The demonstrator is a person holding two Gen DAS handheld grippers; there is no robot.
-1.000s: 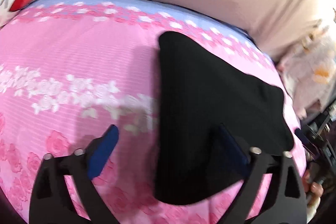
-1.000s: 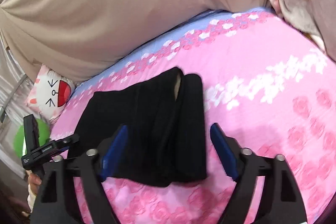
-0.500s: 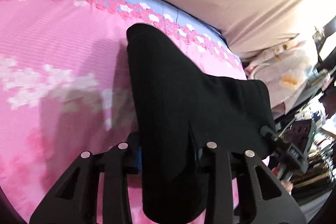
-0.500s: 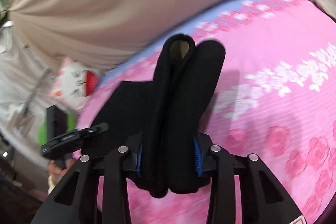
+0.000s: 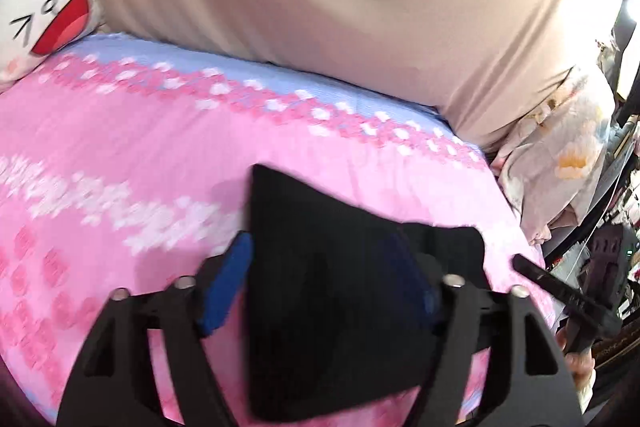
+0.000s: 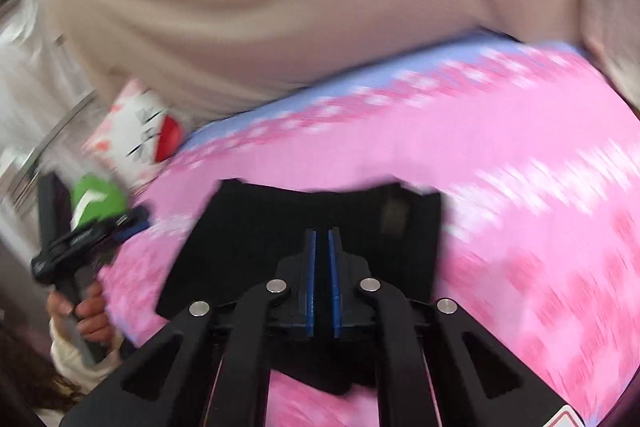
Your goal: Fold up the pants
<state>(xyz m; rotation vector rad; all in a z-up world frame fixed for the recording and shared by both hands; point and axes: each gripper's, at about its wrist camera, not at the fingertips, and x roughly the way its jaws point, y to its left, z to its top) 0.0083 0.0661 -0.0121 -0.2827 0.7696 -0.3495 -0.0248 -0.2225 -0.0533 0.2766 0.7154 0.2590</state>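
The black pants (image 5: 340, 283) lie folded into a compact bundle on the pink floral bedsheet (image 5: 120, 147). My left gripper (image 5: 320, 275) is open, its blue pads on either side of the bundle's near end. In the right wrist view the pants (image 6: 280, 223) lie flat ahead, and my right gripper (image 6: 322, 239) is shut, its blue pads nearly together with nothing seen between them. The left gripper (image 6: 132, 221) also shows at the left there, held in a hand.
A beige cover (image 5: 340, 7) rises behind the bed. A white cartoon-face pillow (image 5: 44, 11) sits at the back left. Pale floral bedding (image 5: 560, 167) is bunched at the right edge. A green object (image 6: 98, 201) lies by the pillow.
Both grippers gripped the folded pants half a second ago. Now the left has opened around the bundle, the right has let go and shut empty, and the pants lie flat on the bed.
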